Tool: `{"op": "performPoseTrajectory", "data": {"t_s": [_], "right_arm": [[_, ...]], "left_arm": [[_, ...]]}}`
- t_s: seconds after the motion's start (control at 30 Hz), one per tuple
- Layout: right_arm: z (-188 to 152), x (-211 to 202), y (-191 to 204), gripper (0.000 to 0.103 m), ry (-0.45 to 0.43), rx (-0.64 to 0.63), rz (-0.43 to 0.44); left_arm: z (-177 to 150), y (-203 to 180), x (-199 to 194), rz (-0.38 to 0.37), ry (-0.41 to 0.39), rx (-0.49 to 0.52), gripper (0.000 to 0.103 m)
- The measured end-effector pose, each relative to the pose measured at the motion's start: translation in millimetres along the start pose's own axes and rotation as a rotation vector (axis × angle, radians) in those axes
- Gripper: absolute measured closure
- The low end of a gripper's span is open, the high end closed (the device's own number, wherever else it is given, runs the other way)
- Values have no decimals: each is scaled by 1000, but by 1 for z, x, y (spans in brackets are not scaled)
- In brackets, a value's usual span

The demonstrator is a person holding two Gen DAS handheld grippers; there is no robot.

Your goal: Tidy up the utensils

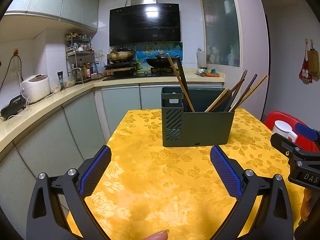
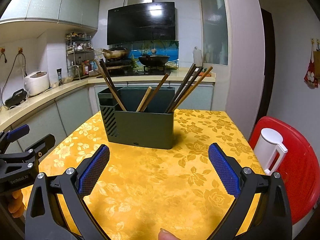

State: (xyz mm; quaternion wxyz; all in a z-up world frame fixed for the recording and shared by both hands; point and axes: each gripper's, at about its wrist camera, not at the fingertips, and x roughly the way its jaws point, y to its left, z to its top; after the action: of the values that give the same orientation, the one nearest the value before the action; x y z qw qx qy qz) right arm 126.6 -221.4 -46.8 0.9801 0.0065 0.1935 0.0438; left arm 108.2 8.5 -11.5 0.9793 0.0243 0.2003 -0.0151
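Yellow floral tablecloth (image 2: 160, 190) lies bare under both tools: the right gripper (image 2: 159, 154) and the left gripper (image 1: 161, 156) hover with blue pads spread wide, pinching nothing. Just beyond them stands a dark green utensil holder (image 2: 144, 128), mid-table, clear of the edges, with wooden chopsticks (image 2: 186, 89) leaning inside. Kitchen counter (image 1: 50, 100) runs left; a red stool (image 2: 296, 160) sits right.

Matt plastic holder (image 2: 140, 128), wooden chopsticks (image 2: 186, 89), glossy floral tablecloth (image 2: 160, 180).

Dim indoor light — glare on range hood (image 1: 144, 25) (fisheye-warped edges).
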Motion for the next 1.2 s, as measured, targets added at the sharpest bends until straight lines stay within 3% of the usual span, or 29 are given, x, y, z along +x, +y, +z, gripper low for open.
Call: {"op": "performPoseTrajectory", "data": {"t_s": [1.2], "right_arm": [[-3, 3, -2, 7, 16, 11, -1]], "left_arm": [[-4, -2, 6, -2, 19, 10, 7]]}}
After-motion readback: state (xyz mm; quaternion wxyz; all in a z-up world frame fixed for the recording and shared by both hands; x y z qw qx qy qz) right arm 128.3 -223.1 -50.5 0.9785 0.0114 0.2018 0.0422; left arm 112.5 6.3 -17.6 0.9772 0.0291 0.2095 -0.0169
